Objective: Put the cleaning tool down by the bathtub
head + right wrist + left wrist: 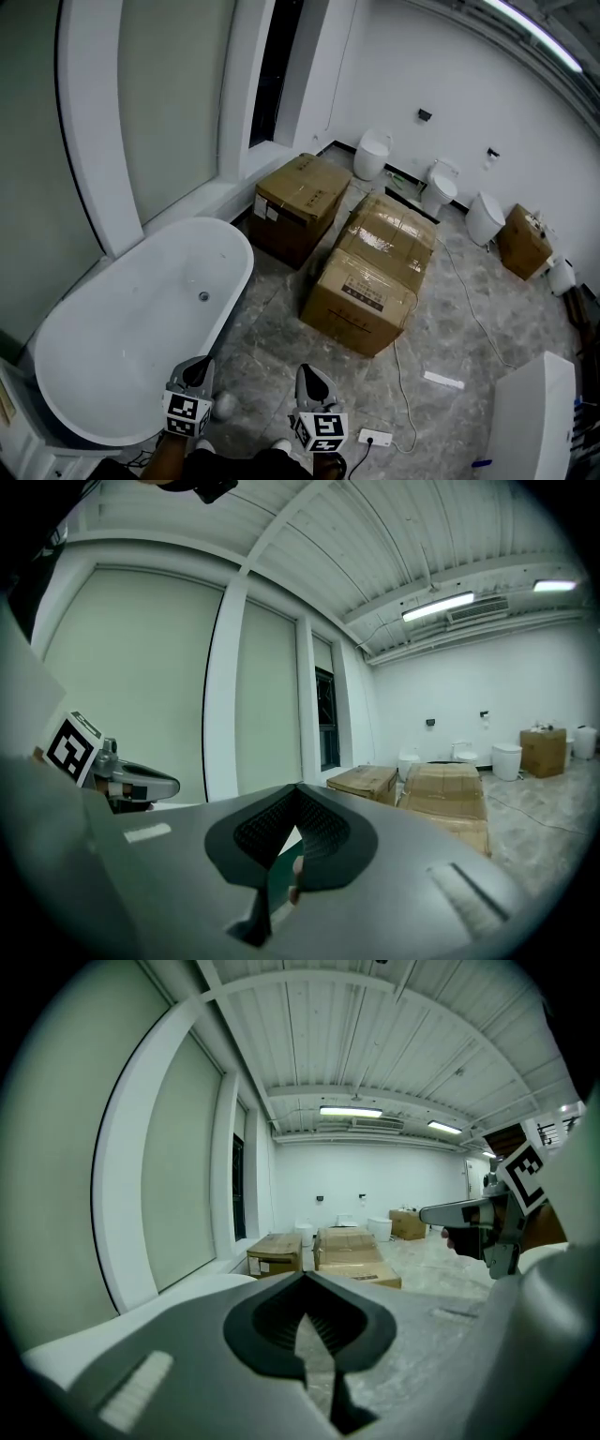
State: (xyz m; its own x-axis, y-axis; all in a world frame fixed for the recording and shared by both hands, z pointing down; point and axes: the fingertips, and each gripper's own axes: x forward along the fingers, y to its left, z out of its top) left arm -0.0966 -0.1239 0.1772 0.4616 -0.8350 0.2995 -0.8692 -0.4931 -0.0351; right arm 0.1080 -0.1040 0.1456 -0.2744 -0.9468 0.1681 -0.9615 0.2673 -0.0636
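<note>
Head view: by the tub [141, 319] at 6 o'clock, left gripper [197, 371] and right gripper [312, 380] have empty closed jaws; tool unseen, placement probably done.

Left gripper [197, 371]: we hold it low and close to our body, on our left, roughly level with its jaws pointing forward. The jaw tips meet, with a thin wedge of gap behind them and nothing gripped. Left marker cube [187, 414] faces up.

Right gripper [312, 377]: we hold it beside the left one, slightly apart and parallel. Its jaw tips meet, with no held object that we can make out. Right marker cube [322, 431] faces up.
</note>
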